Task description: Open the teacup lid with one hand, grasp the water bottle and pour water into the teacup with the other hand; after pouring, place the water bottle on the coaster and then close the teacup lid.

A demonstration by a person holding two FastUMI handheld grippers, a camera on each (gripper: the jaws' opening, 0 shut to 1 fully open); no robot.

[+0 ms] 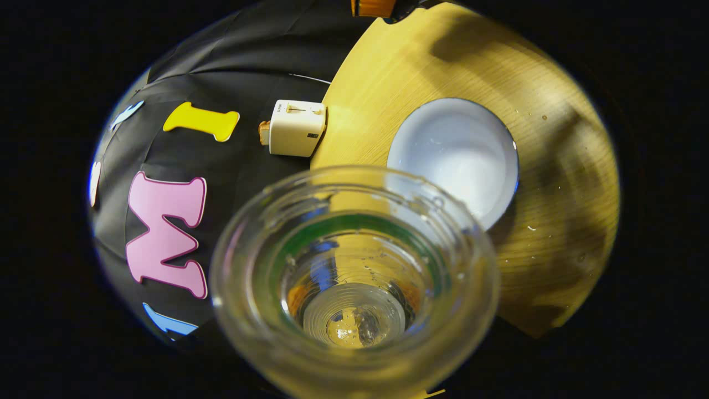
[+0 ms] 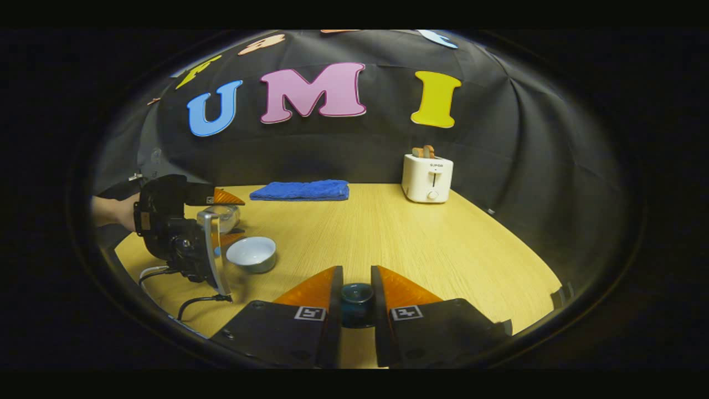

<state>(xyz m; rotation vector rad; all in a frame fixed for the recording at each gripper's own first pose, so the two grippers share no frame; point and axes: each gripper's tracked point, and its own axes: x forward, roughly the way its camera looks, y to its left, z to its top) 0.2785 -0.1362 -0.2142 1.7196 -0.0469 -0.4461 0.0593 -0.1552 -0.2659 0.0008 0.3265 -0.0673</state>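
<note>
In the left gripper view a clear water bottle [image 1: 354, 277] lies along my sight line, its base toward the camera, hiding my own fingers. Beyond its far end stands the white teacup [image 1: 454, 155], uncovered. In the right gripper view a hand holds my left gripper [image 2: 232, 219], shut on the water bottle [image 2: 220, 213], which is tipped on its side just above the teacup [image 2: 252, 254]. Whether water is running I cannot tell. My right gripper [image 2: 356, 270] is shut on a small dark teal teacup lid [image 2: 356, 302], held above the near part of the table.
A white toaster [image 2: 426, 177] with bread in it stands at the back right of the wooden table [image 2: 421, 238]; it is also the toaster [image 1: 296, 127] in the left gripper view. A folded blue cloth [image 2: 302, 190] lies at the back. Water drops [image 1: 532, 227] dot the wood. Cables [image 2: 191, 302] trail under the left gripper.
</note>
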